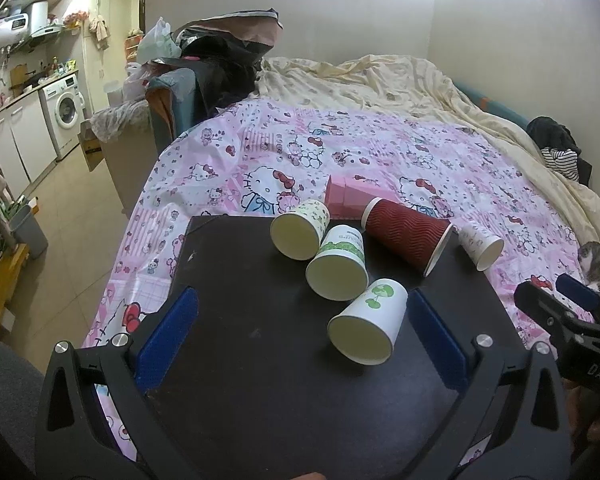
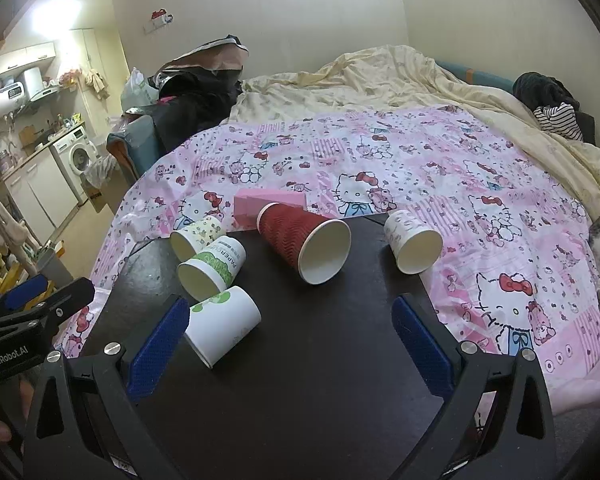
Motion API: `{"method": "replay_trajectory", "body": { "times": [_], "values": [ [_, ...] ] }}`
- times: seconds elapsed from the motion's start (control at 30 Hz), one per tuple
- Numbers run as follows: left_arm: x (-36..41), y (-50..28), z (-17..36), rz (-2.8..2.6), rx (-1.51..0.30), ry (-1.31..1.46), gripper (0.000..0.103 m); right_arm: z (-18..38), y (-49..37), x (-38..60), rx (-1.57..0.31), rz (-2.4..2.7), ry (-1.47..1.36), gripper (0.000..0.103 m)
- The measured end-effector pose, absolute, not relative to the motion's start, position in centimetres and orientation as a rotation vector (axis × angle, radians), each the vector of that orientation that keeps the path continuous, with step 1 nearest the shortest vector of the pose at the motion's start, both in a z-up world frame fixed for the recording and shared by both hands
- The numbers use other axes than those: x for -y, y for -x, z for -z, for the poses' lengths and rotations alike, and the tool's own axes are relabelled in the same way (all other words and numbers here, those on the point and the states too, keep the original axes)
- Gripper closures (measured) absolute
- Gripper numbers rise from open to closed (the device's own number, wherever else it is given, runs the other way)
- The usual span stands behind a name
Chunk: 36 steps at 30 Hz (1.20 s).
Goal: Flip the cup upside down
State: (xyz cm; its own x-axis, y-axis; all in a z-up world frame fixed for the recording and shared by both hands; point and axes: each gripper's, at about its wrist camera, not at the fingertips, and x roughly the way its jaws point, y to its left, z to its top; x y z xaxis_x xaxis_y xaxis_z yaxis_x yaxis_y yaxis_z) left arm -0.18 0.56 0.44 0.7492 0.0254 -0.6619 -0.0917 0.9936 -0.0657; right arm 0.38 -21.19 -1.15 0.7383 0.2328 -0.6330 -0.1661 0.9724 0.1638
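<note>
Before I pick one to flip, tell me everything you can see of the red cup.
The red cup is a paper-looking cup with a wavy ribbed dark-red sleeve and a plain white inside. It lies on its side on the black board, empty, mouth towards the cameras. Its base end rests near the pink box behind it; contact is unclear. It is the largest cup there, and neither gripper touches it.

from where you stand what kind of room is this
Most likely a small studio flat: a bed with a rumpled quilt sits in the same room as a washing machine under a kitchen counter. The paper cups lie on a dark board set on the bed.
</note>
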Motion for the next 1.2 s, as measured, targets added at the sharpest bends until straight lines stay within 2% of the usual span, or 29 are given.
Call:
{"method": "replay_trajectory", "body": {
  "times": [1.2],
  "values": [
    [-0.88, 0.31, -0.46, -0.066, -0.714, 0.099, 0.0, 1.13, -0.42, 21.22, -0.71, -0.22, -0.099, 0.0]
  ]
}}
